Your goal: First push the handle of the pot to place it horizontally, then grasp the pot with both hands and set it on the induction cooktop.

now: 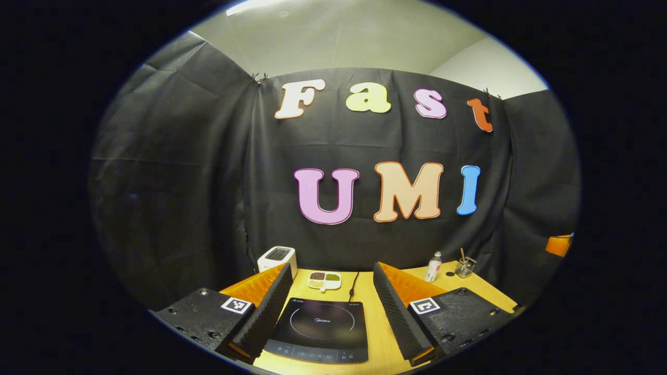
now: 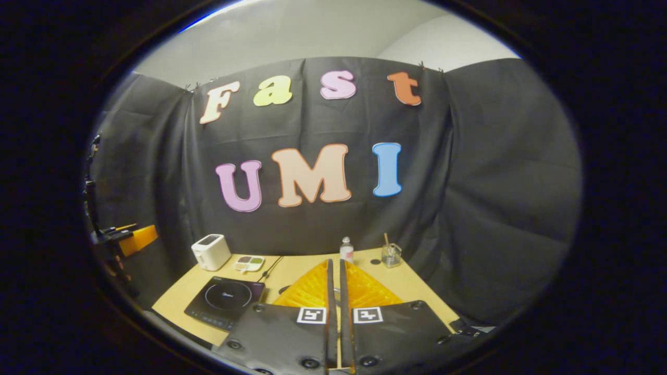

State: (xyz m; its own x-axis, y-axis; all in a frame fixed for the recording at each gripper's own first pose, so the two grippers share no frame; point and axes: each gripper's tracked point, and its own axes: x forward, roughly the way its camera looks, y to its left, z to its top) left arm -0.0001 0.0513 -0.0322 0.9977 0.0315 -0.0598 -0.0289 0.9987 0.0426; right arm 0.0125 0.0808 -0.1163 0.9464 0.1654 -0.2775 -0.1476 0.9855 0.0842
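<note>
While the left gripper (image 1: 328, 312) gapes over the induction cooktop (image 1: 319, 330), the right gripper (image 2: 334, 291) is nearly closed, empty.

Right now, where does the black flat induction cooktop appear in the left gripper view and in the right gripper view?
Left gripper view: the black flat induction cooktop lies bottom centre, on the wooden table between the open fingers of the left claw.
Right gripper view: it lies lower left, left of the right claw.
Shared landmark: the white toaster stands behind the cooktop to its left, by the black cloth.
</note>
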